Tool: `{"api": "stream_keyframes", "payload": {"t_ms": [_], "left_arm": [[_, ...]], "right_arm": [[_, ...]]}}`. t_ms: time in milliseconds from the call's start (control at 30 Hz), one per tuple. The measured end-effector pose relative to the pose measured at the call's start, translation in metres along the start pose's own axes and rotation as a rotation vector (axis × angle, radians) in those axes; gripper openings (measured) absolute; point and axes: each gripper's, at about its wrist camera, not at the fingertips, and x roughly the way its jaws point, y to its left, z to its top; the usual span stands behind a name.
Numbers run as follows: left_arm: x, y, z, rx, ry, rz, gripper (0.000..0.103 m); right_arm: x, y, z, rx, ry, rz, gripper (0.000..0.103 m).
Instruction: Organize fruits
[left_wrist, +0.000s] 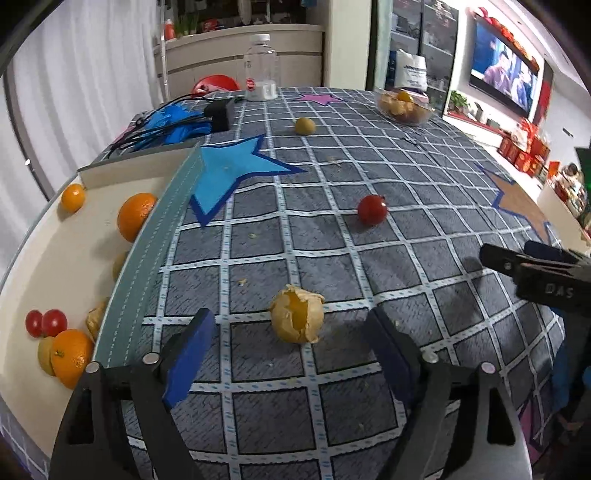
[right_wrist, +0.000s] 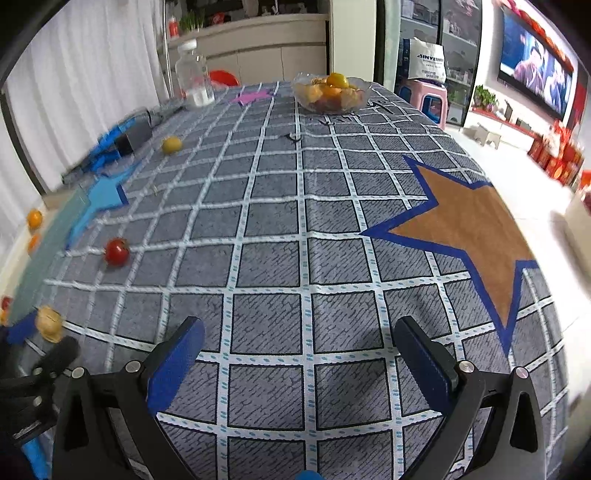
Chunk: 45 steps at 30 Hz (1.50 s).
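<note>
A physalis in a torn papery husk (left_wrist: 295, 319) lies on the checked tablecloth between the tips of my left gripper (left_wrist: 291, 317), whose jaws stand wide apart and do not touch it. Further out lie a red cherry tomato (left_wrist: 372, 209) and a yellow-green fruit (left_wrist: 305, 126). At the left, a white tray (left_wrist: 66, 266) holds oranges (left_wrist: 136, 216), two cherry tomatoes (left_wrist: 46, 323) and other fruit. My right gripper (right_wrist: 301, 325) is open over bare cloth, with the physalis (right_wrist: 50, 323) and the tomato (right_wrist: 117, 252) off to its left.
A glass bowl (right_wrist: 362, 96) of fruit stands at the far end, near a plastic bottle (left_wrist: 261, 68). Blue (left_wrist: 236, 168), brown (right_wrist: 476, 229) and pink (right_wrist: 253, 96) star mats lie on the cloth. A black box with cables (left_wrist: 219, 112) sits at the far left. The table edge runs along the right.
</note>
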Motion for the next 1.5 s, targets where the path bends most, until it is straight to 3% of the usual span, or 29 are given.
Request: {"api": "stream_keyframes", "payload": {"t_ms": [67, 100, 1500], "left_arm": [[0.0034, -0.0010, 0.0010, 0.006, 0.019, -0.012, 0.102], [0.0053, -0.0009, 0.0015, 0.005, 0.028, -0.013, 0.103], [0.0048, -0.0002, 0.0002, 0.003, 0.026, -0.011, 0.103]], "right_arm": [[0.0002, 0.0019, -0.0004, -0.005, 0.001, -0.009, 0.103], [0.0002, 0.0014, -0.0006, -0.003, 0.001, -0.007, 0.103], [0.0001, 0.0014, -0.0001, -0.003, 0.001, -0.008, 0.103]]}}
